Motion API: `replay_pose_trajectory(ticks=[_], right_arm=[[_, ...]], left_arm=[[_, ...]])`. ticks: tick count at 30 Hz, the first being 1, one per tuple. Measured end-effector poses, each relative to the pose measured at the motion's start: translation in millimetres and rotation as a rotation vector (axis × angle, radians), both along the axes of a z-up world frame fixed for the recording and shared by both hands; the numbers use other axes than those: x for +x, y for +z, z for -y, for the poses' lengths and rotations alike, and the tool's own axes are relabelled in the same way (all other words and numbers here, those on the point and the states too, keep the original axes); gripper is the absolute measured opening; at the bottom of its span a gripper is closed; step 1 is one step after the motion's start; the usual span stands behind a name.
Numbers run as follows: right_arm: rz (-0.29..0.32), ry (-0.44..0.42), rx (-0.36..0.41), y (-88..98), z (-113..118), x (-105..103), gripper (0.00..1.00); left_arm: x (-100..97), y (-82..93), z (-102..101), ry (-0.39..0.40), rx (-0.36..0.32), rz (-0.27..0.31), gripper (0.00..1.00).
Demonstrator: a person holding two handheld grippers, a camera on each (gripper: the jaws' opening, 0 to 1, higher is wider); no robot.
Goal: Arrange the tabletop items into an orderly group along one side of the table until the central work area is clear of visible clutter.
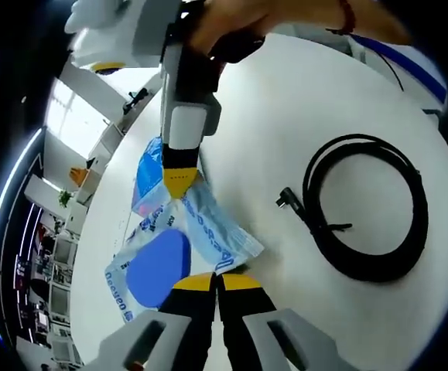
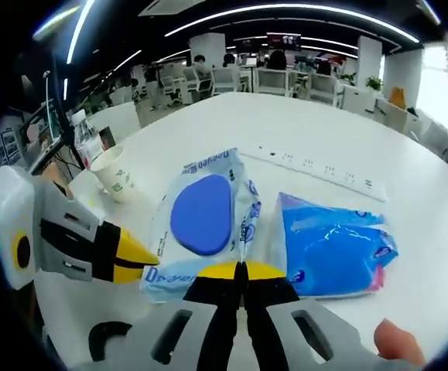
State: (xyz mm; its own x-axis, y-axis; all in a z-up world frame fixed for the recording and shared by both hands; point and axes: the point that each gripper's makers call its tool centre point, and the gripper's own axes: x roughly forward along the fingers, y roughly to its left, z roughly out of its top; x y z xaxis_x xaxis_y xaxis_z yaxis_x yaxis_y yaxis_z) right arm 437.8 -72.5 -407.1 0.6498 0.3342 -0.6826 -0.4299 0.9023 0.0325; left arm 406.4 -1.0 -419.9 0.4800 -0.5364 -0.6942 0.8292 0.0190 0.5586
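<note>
A clear packet with a blue oval label (image 1: 158, 267) (image 2: 200, 212) lies on the white table (image 1: 301, 116) (image 2: 301, 131). My left gripper (image 1: 216, 282) is shut on one edge of it. In the right gripper view that gripper (image 2: 127, 251) comes in from the left and touches the packet's side. My right gripper (image 2: 239, 270) is shut on the packet's near edge. In the left gripper view the right gripper (image 1: 179, 184) reaches down from above onto the packet's far end. A bright blue packet (image 1: 148, 171) (image 2: 332, 247) lies right beside the clear one.
A coiled black cable (image 1: 363, 209) lies to the right on the table. A paper cup (image 2: 119, 174) and a water bottle (image 2: 84, 135) stand at the left edge, and a white power strip (image 2: 324, 166) lies behind the packets. A hand (image 1: 270, 19) holds the right gripper.
</note>
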Motion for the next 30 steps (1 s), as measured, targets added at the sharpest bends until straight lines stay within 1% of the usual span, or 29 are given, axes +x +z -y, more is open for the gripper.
replay_pose_trajectory(ticks=[5, 11, 19, 22, 26, 30], right_arm=[[-0.021, 0.009, -0.002, -1.6, -0.5, 0.7, 0.0], [-0.043, 0.03, -0.01, -5.9, -1.3, 1.1, 0.0], [-0.027, 0.046, -0.048, -2.7, -3.0, 3.6, 0.0], [-0.035, 0.042, -0.054, -1.3, -3.3, 6.6, 0.0], [-0.044, 0.044, -0.063, -2.9, -3.5, 6.9, 0.0], [-0.046, 0.042, -0.066, -4.5, -2.6, 7.2, 0.0]], left_arm=[[-0.1, -0.2, 0.1, 0.007, -0.002, -0.002, 0.0], [-3.3, -1.2, 1.0, 0.02, -0.006, -0.018, 0.0], [-3.7, 1.0, 1.9, 0.044, -0.015, -0.021, 0.0], [-6.0, 2.7, 4.0, 0.072, -0.021, -0.035, 0.0], [-7.0, -0.7, 6.0, 0.083, -0.001, -0.029, 0.0], [-7.1, -2.1, 6.9, 0.085, 0.0, -0.034, 0.0]])
